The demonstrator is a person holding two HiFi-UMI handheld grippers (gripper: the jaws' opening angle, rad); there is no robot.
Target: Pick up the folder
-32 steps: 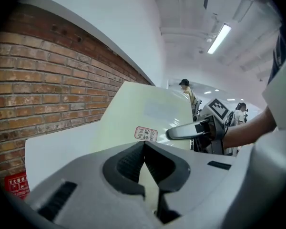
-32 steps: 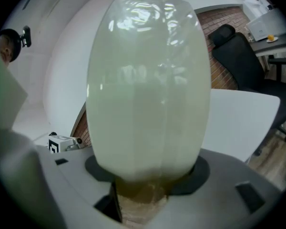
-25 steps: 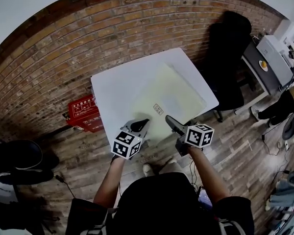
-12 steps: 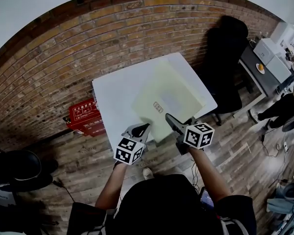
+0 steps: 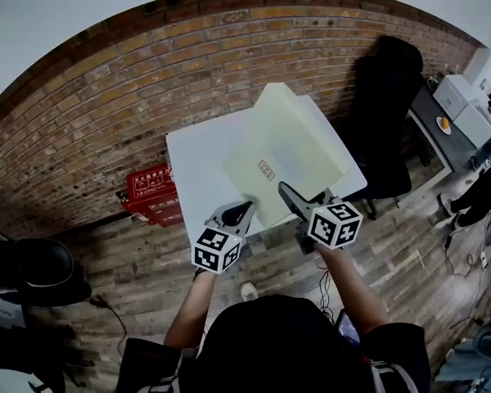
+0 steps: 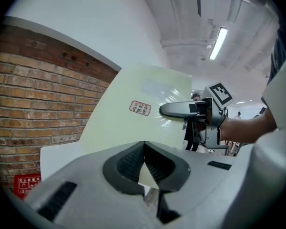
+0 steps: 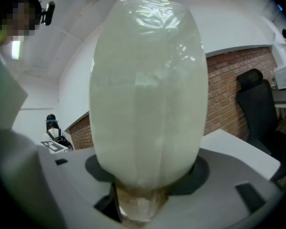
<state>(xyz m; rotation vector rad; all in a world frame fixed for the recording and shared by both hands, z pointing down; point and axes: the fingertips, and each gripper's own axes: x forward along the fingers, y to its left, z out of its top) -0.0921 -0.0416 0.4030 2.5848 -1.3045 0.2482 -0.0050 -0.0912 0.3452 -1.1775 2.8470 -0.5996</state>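
Pale yellow-green folder [image 5: 290,150] was up off the white table [image 5: 192,170], tilted w/ its far edge raised toward the brick wall [image 5: 106,121] and its near edge low, held btwn both grippers. Left gripper [image 5: 239,211] had its jaws fully together, pinching the folder's near-left corner; in the left gripper view a thin sliver of the sheet showed btwn the ribbed pads. Right gripper [image 5: 288,196] gripped the near-right part of the folder, jaws standing wide, top jaw lying flat on the upper face; in the right gripper view the folder bulged out btwn the pads and filled most of the frame. A small red-outlined label [image 5: 266,170] sat on the folder's upper face, nearer the left gripper; text too small to read. Table under the folder was bare where visible. Red box [image 5: 151,195] stood on the wood floor [image 5: 131,260] beside the table's left side, against the wall. Black office chair [image 5: 385,113] stood just off the table's right side.
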